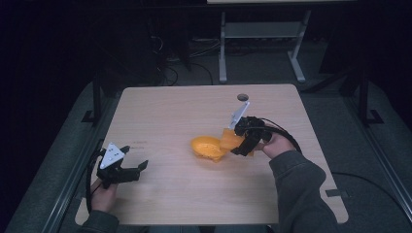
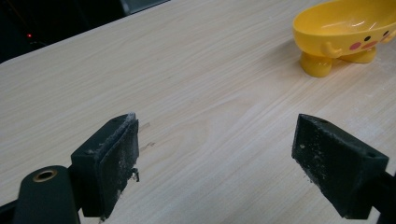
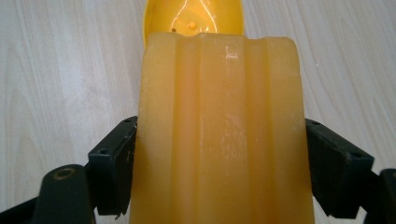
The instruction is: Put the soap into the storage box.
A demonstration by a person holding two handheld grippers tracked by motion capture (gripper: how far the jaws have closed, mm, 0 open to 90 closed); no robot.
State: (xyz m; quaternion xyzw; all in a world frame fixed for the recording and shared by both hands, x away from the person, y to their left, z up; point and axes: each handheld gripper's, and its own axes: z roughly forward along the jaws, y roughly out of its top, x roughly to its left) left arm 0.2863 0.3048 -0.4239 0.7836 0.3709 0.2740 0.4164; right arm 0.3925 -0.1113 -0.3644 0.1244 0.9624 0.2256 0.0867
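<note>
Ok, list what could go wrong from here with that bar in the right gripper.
1. The ridged, waxy orange-yellow bar is clamped only at its sides by the right gripper, so it might slip or tip.
2. The yellow footed plastic dish with a cartoon face is narrower than the bar in the right gripper view, so the bar may overhang and tilt it.
3. The left gripper stands open, away from the dish, so nothing steadies it.

From above, one camera overlooks my whole table [image 1: 165,116]. Each claw's camera looks low along its jaws; both catch the yellow dish [image 2: 348,32].
</note>
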